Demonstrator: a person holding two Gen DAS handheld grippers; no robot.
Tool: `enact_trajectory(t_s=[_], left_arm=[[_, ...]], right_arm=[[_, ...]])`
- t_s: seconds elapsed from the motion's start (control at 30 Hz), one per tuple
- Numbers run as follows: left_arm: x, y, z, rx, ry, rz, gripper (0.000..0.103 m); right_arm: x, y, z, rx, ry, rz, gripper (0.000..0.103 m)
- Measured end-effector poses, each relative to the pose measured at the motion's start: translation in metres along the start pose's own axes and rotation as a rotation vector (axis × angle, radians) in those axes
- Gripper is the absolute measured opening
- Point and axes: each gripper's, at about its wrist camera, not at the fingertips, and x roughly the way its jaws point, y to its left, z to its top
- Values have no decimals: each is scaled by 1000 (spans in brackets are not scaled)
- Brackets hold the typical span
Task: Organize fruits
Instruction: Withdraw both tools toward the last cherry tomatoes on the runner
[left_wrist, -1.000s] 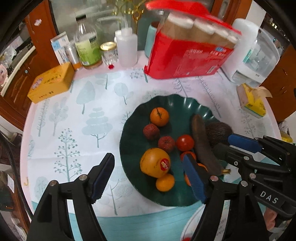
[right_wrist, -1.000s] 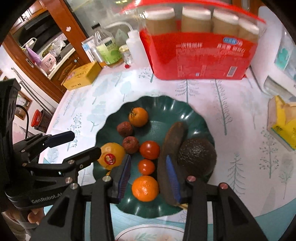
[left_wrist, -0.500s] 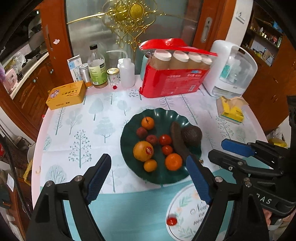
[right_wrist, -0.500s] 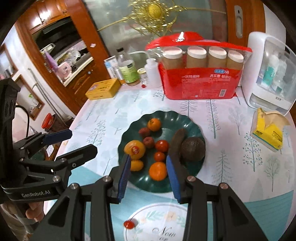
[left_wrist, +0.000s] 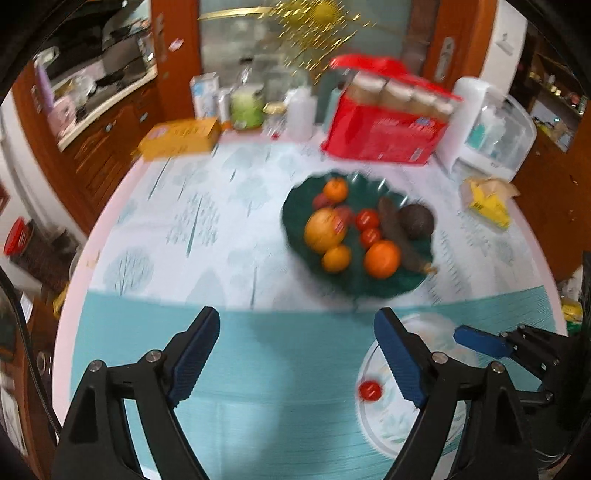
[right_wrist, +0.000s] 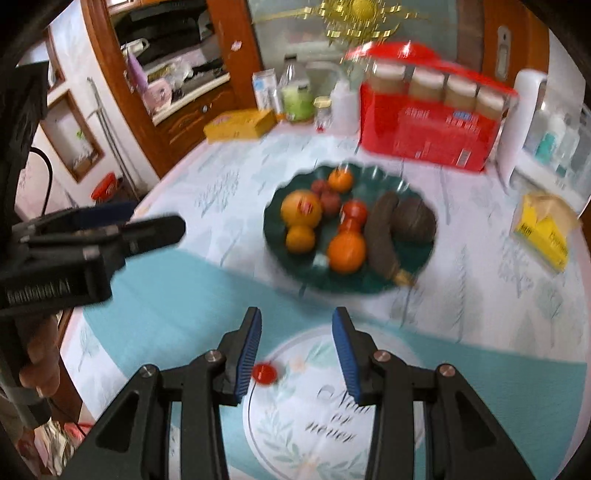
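Note:
A dark green scalloped plate (left_wrist: 295, 206) (right_wrist: 275, 236) holds several fruits: oranges (left_wrist: 382, 258) (right_wrist: 346, 252), tomatoes (left_wrist: 367, 219), a dark overripe banana (right_wrist: 380, 236) and an avocado (left_wrist: 416, 220) (right_wrist: 413, 218). One small red tomato (left_wrist: 370, 390) (right_wrist: 264, 373) lies on a white round plate (left_wrist: 443, 339) (right_wrist: 332, 413) near me. My left gripper (left_wrist: 295, 356) is open and empty above the teal cloth. My right gripper (right_wrist: 295, 350) is open and empty over the white plate, the tomato beside its left finger.
At the back stand a red box of jars (left_wrist: 388, 125) (right_wrist: 432, 125), a yellow box (left_wrist: 181, 138), bottles (right_wrist: 295, 92), a white appliance (left_wrist: 487, 125) and a yellow tissue pack (right_wrist: 543, 229). The round table's edge (left_wrist: 74, 280) curves at left.
Both grippers have pulled back and up from the green plate toward the near table edge. The white plate with the small tomato has come into view. Both stay open.

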Motion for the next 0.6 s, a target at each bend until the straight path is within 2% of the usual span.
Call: enact_trajectory(t_s=[0.17,0.27,0.6], left_arm=[[32,12,-44,-34,91,41,85],[46,17,-68,-59,144,40,85],[65,30,-100,-121,201,29,85]], right_arm=[[35,4,-34,24,91,11,40],[47,6,-47,50,120,29,40],[71,19,-60,30,139,43,40]])
